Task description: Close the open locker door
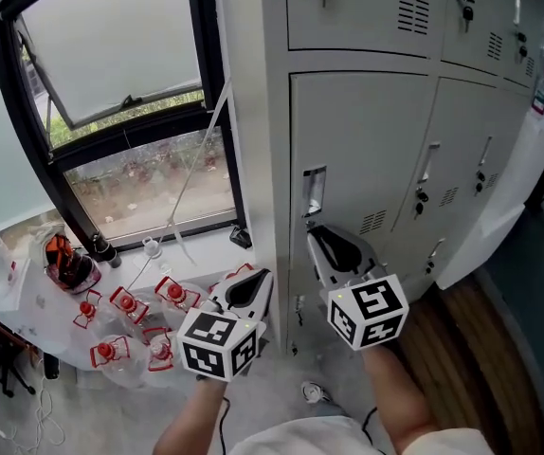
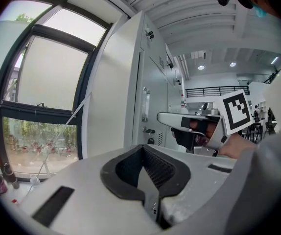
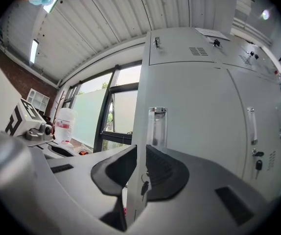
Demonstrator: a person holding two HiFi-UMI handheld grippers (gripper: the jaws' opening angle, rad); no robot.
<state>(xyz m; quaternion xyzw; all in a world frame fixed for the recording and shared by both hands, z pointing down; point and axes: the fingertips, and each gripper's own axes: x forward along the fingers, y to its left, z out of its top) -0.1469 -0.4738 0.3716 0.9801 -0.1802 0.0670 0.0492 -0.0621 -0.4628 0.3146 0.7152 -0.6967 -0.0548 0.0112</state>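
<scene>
The grey lower locker door [image 1: 367, 150] lies flush with its frame in the head view, its recessed handle [image 1: 315, 190] near its left edge. My right gripper [image 1: 313, 232] points at the door just below that handle. In the right gripper view the jaws [image 3: 136, 148] stand a narrow gap apart, and only the locker's front and the handle [image 3: 156, 126] show through it. My left gripper [image 1: 258, 278] hangs lower and to the left, off the locker's corner. Its jaws [image 2: 141, 147] are shut with nothing in them.
More lockers [image 1: 480, 150] run off to the right, where a pale panel [image 1: 509, 207] stands out from them. Left of the lockers is a black-framed window [image 1: 111, 112]. Several clear jugs with red caps [image 1: 125, 335] sit on the floor below it.
</scene>
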